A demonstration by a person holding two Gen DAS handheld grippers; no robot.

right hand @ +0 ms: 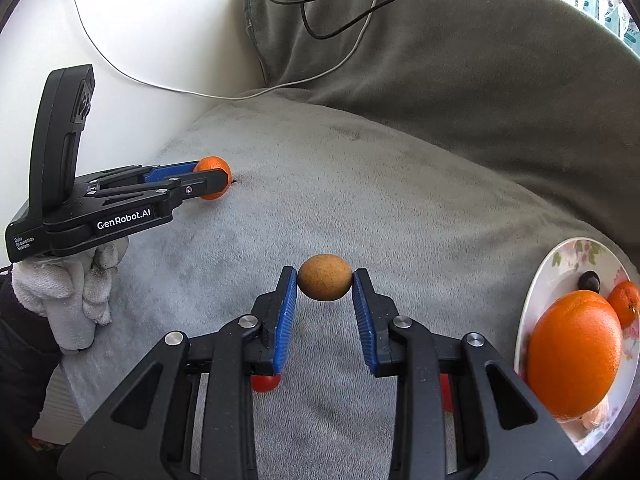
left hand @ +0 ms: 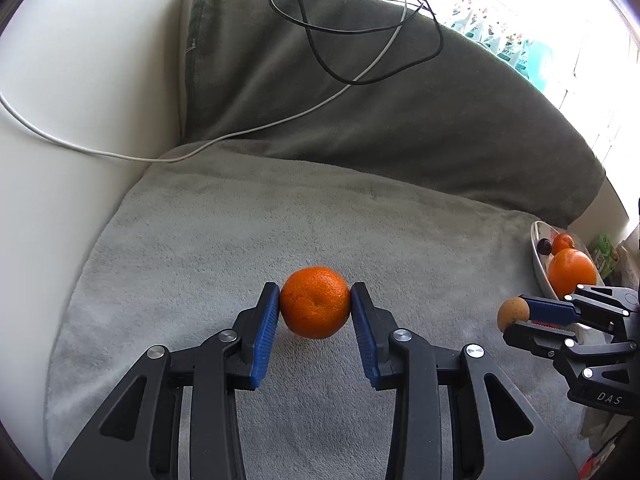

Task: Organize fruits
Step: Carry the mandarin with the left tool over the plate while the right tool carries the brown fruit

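step: both fruits gripped | left gripper (left hand: 315, 304) clamps mandarin (left hand: 315, 303) on grey blanket (left hand: 240, 240) | right gripper (right hand: 325, 284) holds small brown fruit (right hand: 325, 283), lifted | next: carry both to plate (right hand: 536, 300)

Bright daylight from the window (left hand: 540, 4) at upper right, blown out to white glare there. Soft, faint shadows on the grey blanket (left hand: 248, 240). Both views sharp in the centre, strong fisheye bending at the edges, dark vignette in the corners. The plate (right hand: 532, 312) edge is smeared by the distortion.
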